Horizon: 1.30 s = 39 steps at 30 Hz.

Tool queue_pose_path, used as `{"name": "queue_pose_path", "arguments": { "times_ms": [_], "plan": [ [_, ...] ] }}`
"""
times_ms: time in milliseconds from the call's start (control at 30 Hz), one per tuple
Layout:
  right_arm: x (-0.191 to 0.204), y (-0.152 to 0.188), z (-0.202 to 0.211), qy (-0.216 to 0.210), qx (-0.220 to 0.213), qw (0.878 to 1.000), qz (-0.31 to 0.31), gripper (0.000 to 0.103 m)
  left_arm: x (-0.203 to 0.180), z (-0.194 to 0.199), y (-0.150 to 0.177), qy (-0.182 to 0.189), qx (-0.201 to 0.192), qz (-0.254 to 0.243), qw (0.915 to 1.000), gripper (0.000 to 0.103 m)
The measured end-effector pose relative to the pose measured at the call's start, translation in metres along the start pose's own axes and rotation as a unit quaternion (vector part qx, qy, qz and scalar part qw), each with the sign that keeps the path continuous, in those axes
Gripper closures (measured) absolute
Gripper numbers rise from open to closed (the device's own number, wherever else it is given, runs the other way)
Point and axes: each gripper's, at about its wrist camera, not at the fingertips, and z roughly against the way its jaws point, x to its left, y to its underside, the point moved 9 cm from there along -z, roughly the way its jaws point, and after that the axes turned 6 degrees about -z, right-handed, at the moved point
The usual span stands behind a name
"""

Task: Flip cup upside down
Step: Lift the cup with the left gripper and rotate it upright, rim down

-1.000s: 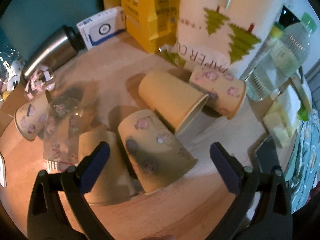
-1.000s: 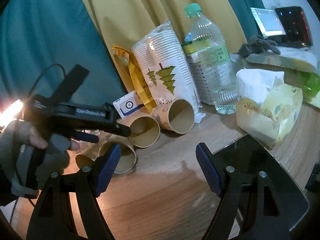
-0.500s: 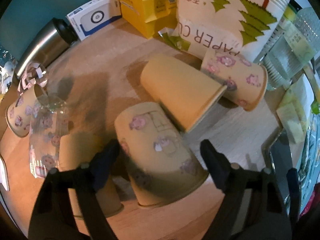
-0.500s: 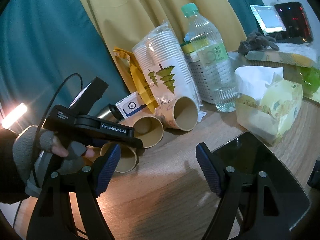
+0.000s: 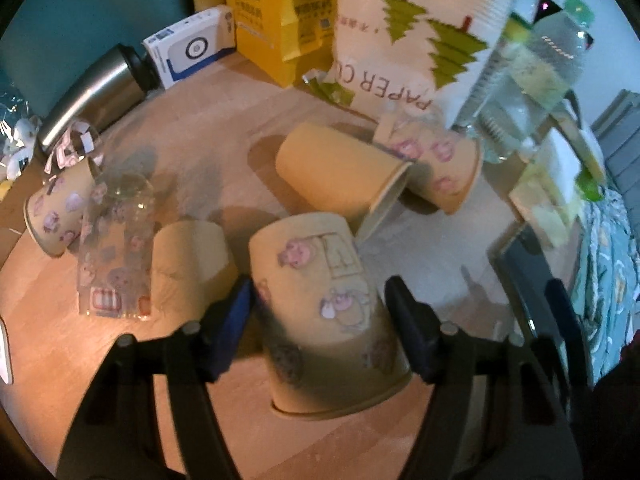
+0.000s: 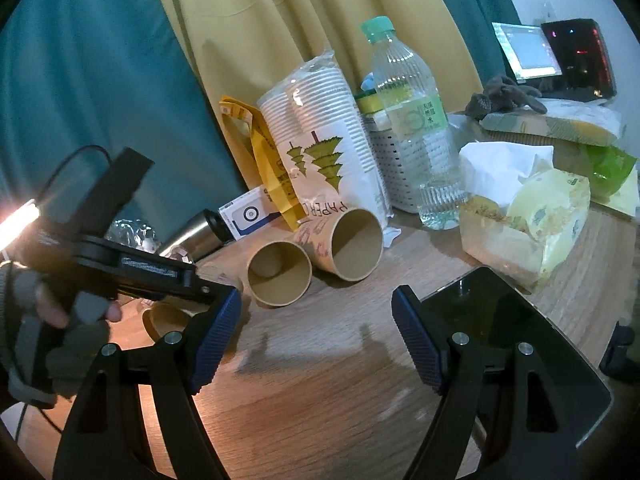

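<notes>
A tan paper cup with pink pig prints (image 5: 324, 312) lies on its side on the wooden table, base away from me. My left gripper (image 5: 320, 312) straddles it, open, with a blue pad on each side; contact is unclear. A plain cup (image 5: 188, 264) lies to its left. Two more cups (image 5: 340, 176) (image 5: 436, 168) lie on their sides behind. My right gripper (image 6: 316, 340) is open and empty above the table. In the right wrist view the same two cups (image 6: 280, 276) (image 6: 352, 244) show their open mouths, and the left gripper (image 6: 132, 276) is at the left.
A paper-cup sleeve (image 5: 404, 40), yellow bag (image 5: 280, 12), steel flask (image 5: 96, 96), white box (image 5: 192, 44) and water bottle (image 6: 416, 120) stand at the back. A cup (image 5: 52, 208) and clear printed wrapper (image 5: 116, 248) lie left. A black tablet (image 6: 512, 344) and tissue pack (image 6: 532, 216) lie right.
My left gripper has moved forward and down over the pig-print cup, and its fingers have narrowed around it. My right gripper has stayed open, almost still.
</notes>
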Motion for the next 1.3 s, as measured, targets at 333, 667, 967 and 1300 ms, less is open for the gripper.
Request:
{"name": "queue_pose_path", "arguments": {
  "times_ms": [333,667,967,1300],
  "plan": [
    [0.029,-0.002,0.025,-0.012,-0.014,1.000,0.016,0.023,-0.019,0.066,0.038,0.009,-0.112,-0.097,0.9889,0.035],
    [0.088,0.010,0.058,-0.110,0.021,0.994,0.010,0.023,-0.011,0.112,0.107,0.012,-0.221,-0.141,0.9648,0.035],
    [0.158,0.048,0.069,-0.198,0.093,0.976,0.016,0.023,-0.011,0.146,0.167,0.027,-0.287,-0.161,0.9438,0.035],
    [0.195,0.085,0.074,-0.248,0.159,0.956,0.008,0.023,-0.010,0.162,0.197,0.043,-0.329,-0.199,0.9223,0.038]
  ]
}}
